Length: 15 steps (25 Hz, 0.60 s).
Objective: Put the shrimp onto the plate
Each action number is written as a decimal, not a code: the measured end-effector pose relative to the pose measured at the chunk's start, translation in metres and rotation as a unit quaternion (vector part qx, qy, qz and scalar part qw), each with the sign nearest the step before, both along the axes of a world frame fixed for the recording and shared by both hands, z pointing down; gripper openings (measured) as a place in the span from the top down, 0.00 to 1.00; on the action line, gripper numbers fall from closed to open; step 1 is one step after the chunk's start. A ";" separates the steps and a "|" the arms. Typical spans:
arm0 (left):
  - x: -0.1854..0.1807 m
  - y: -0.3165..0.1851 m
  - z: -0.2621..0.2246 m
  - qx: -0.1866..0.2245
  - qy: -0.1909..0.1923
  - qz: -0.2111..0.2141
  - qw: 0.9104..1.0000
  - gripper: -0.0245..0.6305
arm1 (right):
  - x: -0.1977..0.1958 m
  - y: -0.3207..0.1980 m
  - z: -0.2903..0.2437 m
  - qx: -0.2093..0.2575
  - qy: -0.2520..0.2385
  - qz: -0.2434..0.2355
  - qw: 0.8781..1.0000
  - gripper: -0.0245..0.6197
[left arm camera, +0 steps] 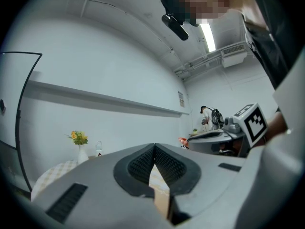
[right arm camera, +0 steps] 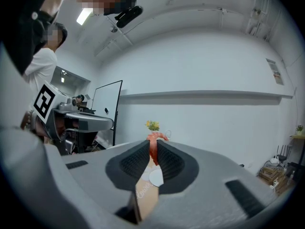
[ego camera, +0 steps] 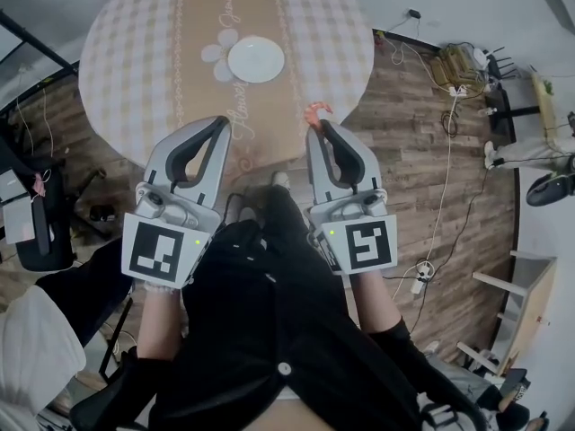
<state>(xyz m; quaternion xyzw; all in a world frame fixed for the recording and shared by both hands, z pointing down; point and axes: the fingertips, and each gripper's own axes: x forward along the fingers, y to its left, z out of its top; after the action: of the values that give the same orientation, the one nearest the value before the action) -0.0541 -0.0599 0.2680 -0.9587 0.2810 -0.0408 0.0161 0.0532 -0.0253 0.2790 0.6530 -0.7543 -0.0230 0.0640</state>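
My right gripper (ego camera: 316, 129) is clamped on the shrimp (ego camera: 316, 112), held over the near side of the table (ego camera: 135, 61), my left gripper (ego camera: 219, 129) is closed on nothing, and the plate (ego camera: 256, 59) farther out is bare, so the carry and drop are left.

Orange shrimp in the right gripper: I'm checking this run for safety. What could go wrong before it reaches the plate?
1. The right gripper pinches the orange shrimp only at its jaw tips, with the curled end sticking out; it could slip free.
2. The small round white plate lies farther across the checked table, so an early drop would likely miss it.
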 end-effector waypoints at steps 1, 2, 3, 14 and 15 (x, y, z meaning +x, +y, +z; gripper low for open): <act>0.001 -0.002 0.000 -0.001 0.000 -0.002 1.000 0.96 | 0.001 -0.002 0.000 0.000 0.000 -0.002 1.000 0.90; 0.002 -0.004 0.000 -0.001 0.000 -0.005 1.000 0.96 | 0.002 -0.005 0.000 0.000 0.000 -0.006 1.000 0.90; 0.003 -0.006 0.000 -0.001 0.000 -0.008 1.000 0.96 | 0.003 -0.007 -0.001 0.002 0.001 -0.010 1.000 0.90; 0.022 -0.039 0.000 0.001 -0.005 -0.048 0.999 0.96 | 0.023 -0.050 0.003 0.003 -0.005 -0.054 0.999 0.90; 0.024 -0.043 0.000 0.001 -0.006 -0.052 0.999 0.96 | 0.024 -0.055 0.003 0.003 -0.005 -0.059 0.998 0.90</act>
<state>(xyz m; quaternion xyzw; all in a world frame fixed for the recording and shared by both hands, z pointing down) -0.0303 -0.1025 0.2676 -0.9424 0.3306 -0.0472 0.0165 0.0776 -0.0800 0.2818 0.6078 -0.7916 -0.0259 0.0571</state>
